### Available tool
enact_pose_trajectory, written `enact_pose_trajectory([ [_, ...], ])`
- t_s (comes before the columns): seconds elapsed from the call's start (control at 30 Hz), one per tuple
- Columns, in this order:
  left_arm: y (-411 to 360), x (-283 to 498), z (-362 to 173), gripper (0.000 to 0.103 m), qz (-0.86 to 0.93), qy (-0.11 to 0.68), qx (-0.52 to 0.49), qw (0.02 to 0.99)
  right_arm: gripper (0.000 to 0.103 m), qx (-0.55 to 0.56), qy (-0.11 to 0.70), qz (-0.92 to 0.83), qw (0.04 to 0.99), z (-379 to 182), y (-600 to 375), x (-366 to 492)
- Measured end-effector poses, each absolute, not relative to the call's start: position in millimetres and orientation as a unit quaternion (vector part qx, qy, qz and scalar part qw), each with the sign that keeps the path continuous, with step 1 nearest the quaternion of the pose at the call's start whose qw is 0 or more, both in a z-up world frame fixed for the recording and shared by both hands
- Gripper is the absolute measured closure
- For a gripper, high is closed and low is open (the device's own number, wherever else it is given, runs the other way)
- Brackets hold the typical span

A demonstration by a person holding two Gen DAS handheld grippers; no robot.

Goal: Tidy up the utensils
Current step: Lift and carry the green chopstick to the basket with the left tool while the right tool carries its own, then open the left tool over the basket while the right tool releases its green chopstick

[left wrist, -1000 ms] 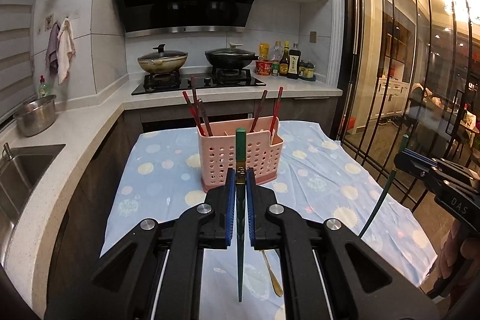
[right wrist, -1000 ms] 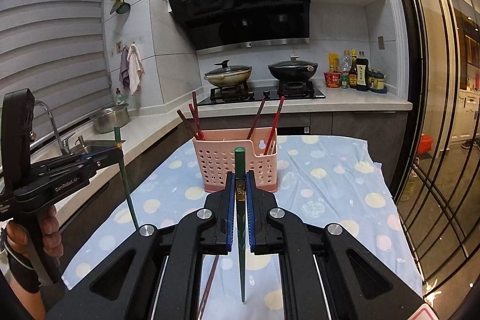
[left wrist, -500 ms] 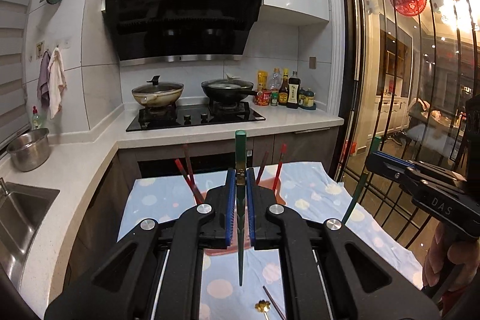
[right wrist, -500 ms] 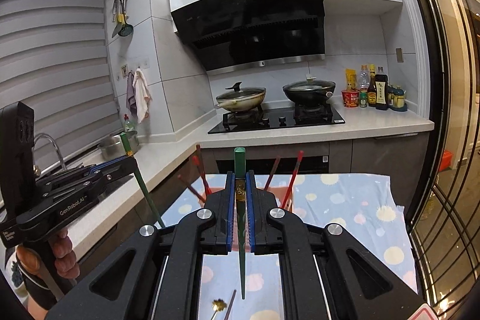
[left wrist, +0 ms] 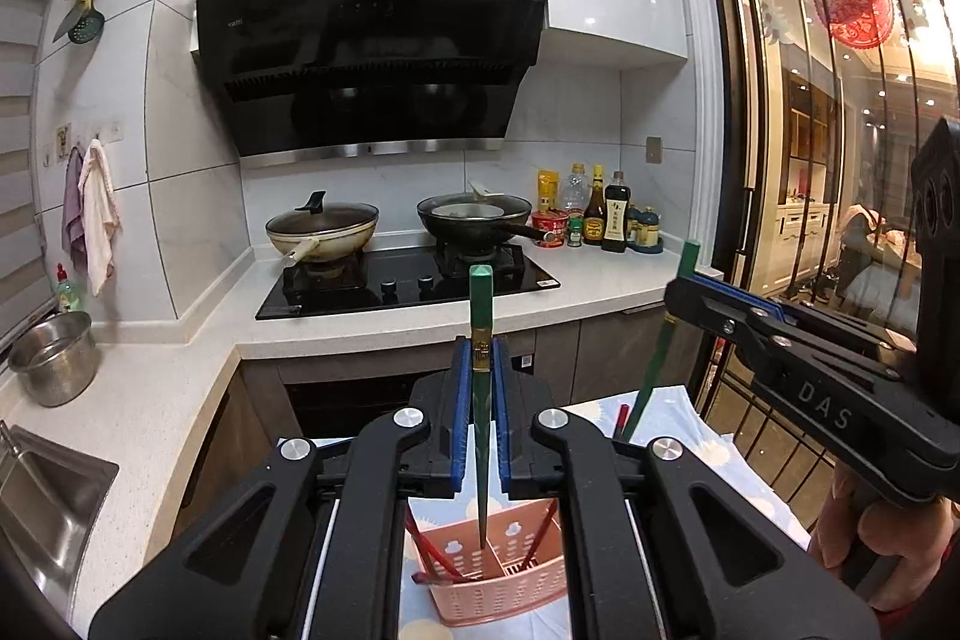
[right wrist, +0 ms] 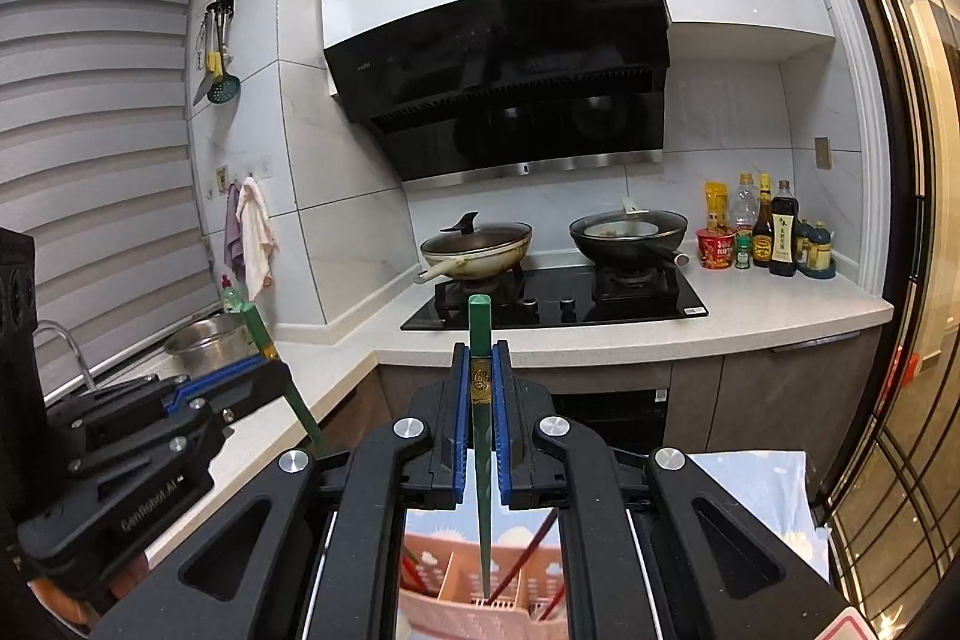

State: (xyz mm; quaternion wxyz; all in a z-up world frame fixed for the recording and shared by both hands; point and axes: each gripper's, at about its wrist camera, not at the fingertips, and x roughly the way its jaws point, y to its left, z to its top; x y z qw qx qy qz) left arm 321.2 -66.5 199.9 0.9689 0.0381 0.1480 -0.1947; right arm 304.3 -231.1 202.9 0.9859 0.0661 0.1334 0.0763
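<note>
Two green chopsticks, one clamped upright in each of my grippers: the left gripper [left wrist: 480, 370] pinches one chopstick [left wrist: 480, 304], the right gripper [right wrist: 480, 376] the other chopstick [right wrist: 480, 322], both tips hanging above the pink utensil basket [left wrist: 510, 598].

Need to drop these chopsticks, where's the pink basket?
Low in both wrist views: the pink basket sits on the tablecloth right under both green chopsticks.

The right gripper [right wrist: 480, 400] is clamping a green chopstick [right wrist: 481, 436], its tip hanging above the pink basket [right wrist: 474, 613].
</note>
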Motion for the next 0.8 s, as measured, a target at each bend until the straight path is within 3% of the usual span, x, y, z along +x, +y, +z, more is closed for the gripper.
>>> enact_pose_trajectory([
  [0.5,-67.0,360.0,133.5,0.095,-0.178,0.221,0.042,0.958,0.093,0.049,0.224,0.072,0.971,118.7,-212.9,353.0],
  [0.53,-67.6,358.8,131.4,0.091,-0.173,0.222,0.045,0.958,0.085,0.047,0.225,0.067,0.971,117.2,-212.6,351.5],
  [0.57,-67.9,356.9,129.9,0.08,-0.169,0.222,0.048,0.959,0.076,0.047,0.223,0.066,0.971,116.0,-212.6,349.3],
  [0.67,-67.5,346.4,128.7,0.053,-0.153,0.209,0.054,0.964,0.063,0.053,0.215,0.061,0.973,116.4,-215.8,337.1],
  [0.8,-66.1,328.5,129.4,0.048,-0.151,0.201,0.059,0.966,0.057,0.054,0.212,0.06,0.974,116.0,-218.6,316.1],
])
